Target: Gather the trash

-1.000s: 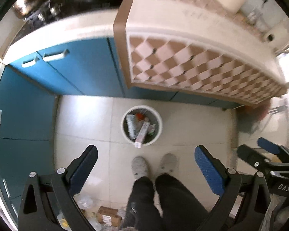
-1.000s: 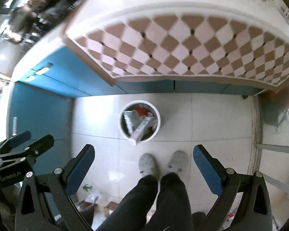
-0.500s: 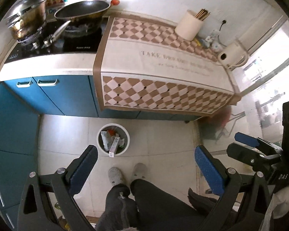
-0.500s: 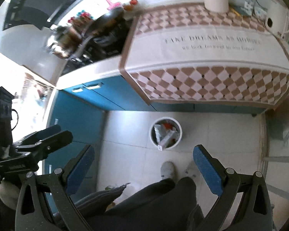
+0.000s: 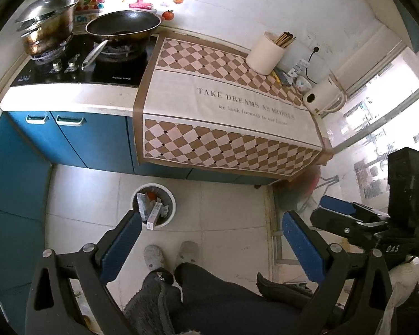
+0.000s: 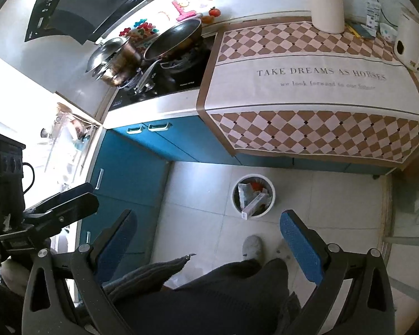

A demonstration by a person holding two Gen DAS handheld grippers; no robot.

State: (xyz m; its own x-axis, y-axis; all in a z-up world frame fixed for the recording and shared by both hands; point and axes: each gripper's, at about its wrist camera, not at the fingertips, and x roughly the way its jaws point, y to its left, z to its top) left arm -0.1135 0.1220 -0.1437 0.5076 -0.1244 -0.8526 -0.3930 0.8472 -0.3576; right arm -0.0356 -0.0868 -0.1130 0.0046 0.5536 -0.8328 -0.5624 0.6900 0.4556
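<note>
A white round trash bin [image 5: 171, 198] [image 6: 271, 192] stands on the tiled floor in front of the blue cabinets, filled with boxes and wrappers [image 5: 150, 209] [image 6: 252, 199]; one long box leans over its rim. My left gripper [image 5: 211, 237] is open and empty, held high above the floor. My right gripper [image 6: 208, 234] is likewise open and empty. Each gripper shows at the edge of the other's view: the right one [image 5: 346, 212], the left one [image 6: 61, 203]. The checked cloth [image 5: 229, 103] on the counter carries no loose trash that I can see.
A stove with a pan [image 5: 123, 25] and pot [image 5: 46, 26] sits at the counter's left. A chopstick holder [image 5: 265, 53] and white kettle [image 5: 325, 97] stand at the right. The person's legs and slippers [image 5: 153, 255] are below me. A window is at far right.
Both grippers have risen and tilted up from just above the bin; the bin now looks smaller and the whole counter top, stove and wall have come into view.
</note>
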